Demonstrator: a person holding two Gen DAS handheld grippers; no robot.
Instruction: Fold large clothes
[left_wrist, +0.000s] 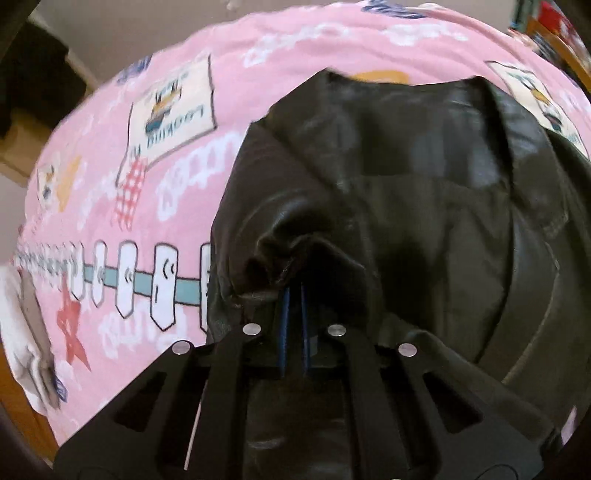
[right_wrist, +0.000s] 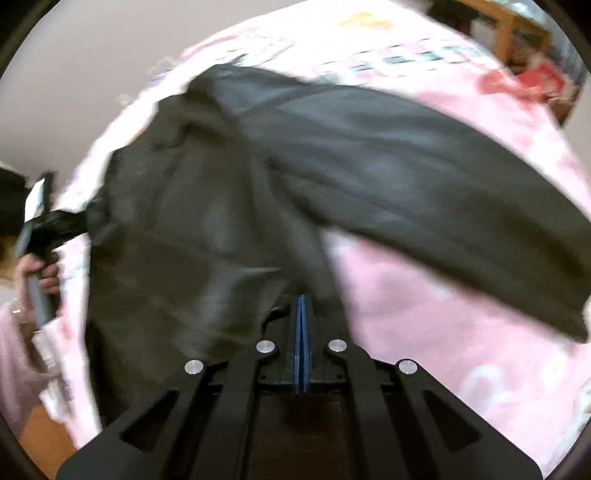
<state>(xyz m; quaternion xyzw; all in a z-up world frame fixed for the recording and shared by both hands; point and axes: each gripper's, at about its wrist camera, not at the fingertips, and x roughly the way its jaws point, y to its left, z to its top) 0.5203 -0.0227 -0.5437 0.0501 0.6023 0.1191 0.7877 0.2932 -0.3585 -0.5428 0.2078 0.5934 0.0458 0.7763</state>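
I noted the pink printed bedspread (left_wrist: 155, 206) running out to a rounded edge in the left wrist view, with pale floor and a cardboard box (left_wrist: 18, 147) beyond it — open pink cloth lay to the left of the garment. In the right wrist view a bare stretch of bedspread (right_wrist: 424, 314) sat right of the gripper, below the sleeve; wooden furniture (right_wrist: 517, 33) stood past the far edge.

The black jacket (left_wrist: 406, 177) lay on the bedspread, spread ahead of both grippers. The left gripper (left_wrist: 294, 291) was nearly closed, its blue pads pinching a bunched, puckered fold of the jacket right at the tips. The right gripper (right_wrist: 302, 301) had its pads pressed together; a jacket edge (right_wrist: 288, 288) met the tips and I read it as clamped, though blur softened that.

The jacket looked like smooth, slightly glossy leather-like material with soft creases. One long sleeve (right_wrist: 443, 184) stretched rightward across the bedspread. At the left rim of the right wrist view, a hand (right_wrist: 40, 273) held the other gripper's handle — pink sleeve (right_wrist: 14, 343) below it.
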